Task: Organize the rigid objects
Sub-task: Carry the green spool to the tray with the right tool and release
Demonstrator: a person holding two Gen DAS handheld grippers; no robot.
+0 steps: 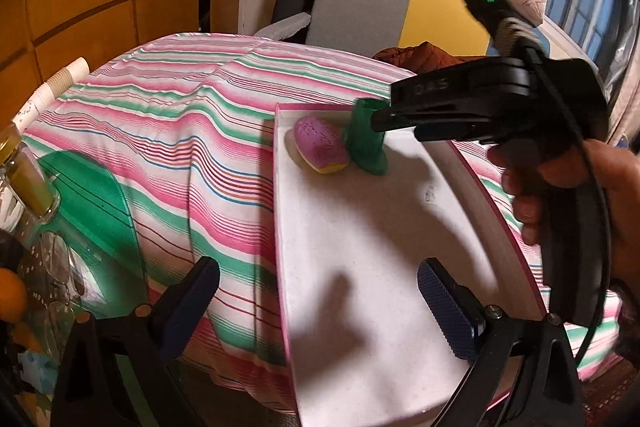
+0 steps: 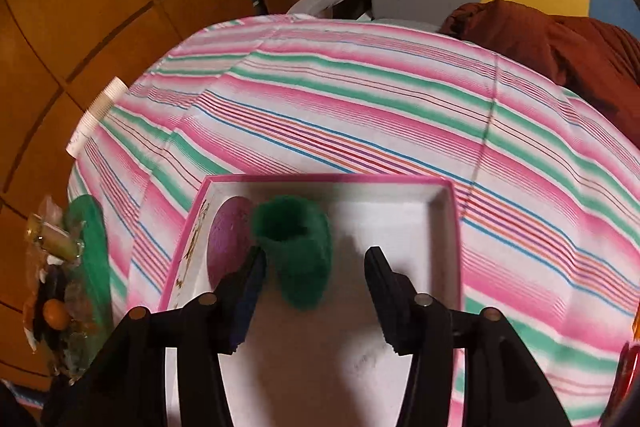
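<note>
Striped tablecloth (image 2: 360, 115), pink-rimmed tray (image 2: 448, 211): R gripper (image 2: 316, 267) spread, releasing green boot (image 2: 296, 247) beside donut (image 2: 230, 239); L gripper (image 1: 320, 291) open, empty; next, withdraw.

cloth (image 2: 360, 115): pink, green, white stripes | box (image 2: 454, 227): white, pink rim | boot (image 2: 296, 247): green | egg (image 2: 230, 235): purple

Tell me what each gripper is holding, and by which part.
Nothing is held. The right gripper stands open around the green toy boot in the box; the left gripper is open and empty.
</note>
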